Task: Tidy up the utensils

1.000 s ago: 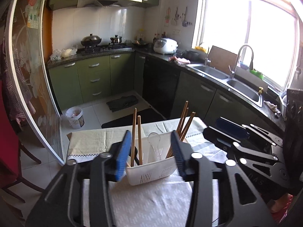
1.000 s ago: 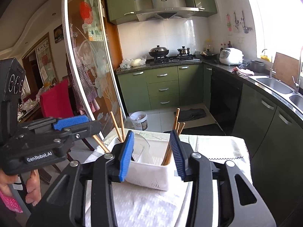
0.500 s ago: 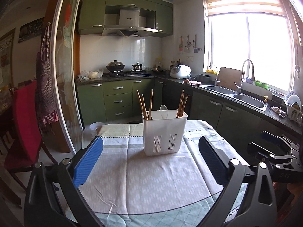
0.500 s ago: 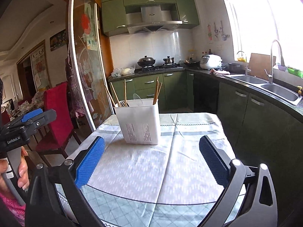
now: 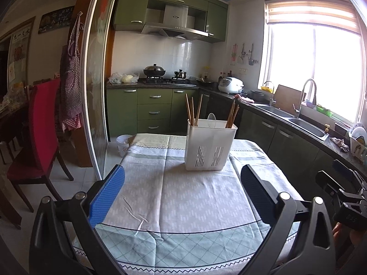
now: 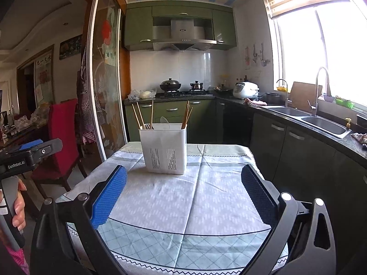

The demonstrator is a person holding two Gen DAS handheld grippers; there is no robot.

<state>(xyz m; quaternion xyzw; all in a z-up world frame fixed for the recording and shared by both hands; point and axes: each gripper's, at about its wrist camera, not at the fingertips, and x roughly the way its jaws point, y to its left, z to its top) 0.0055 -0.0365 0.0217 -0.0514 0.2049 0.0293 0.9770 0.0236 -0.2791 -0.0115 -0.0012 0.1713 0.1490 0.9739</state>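
Both tools have drawn back from the white utensil holder (image 5: 210, 146) since a second ago, when their blue pads flanked it closely; the left tool (image 5: 182, 193) and the right tool (image 6: 183, 196) now hang over the near part of the counter (image 5: 183, 206) with their jaws spread wide and nothing between them. That holder stands upright on the patterned tablecloth (image 6: 195, 206) toward the far end of the counter, well apart from both tools. Wooden chopsticks (image 5: 192, 110) lean in its left compartment, another bunch of chopsticks (image 5: 232, 114) in its right, and a clear plastic spoon (image 5: 211, 118) rises from the middle. From the right wrist view the left tool shows at the left edge (image 6: 29, 153), held in a hand (image 6: 19, 208). A red chair (image 5: 41, 123) stands left of the counter
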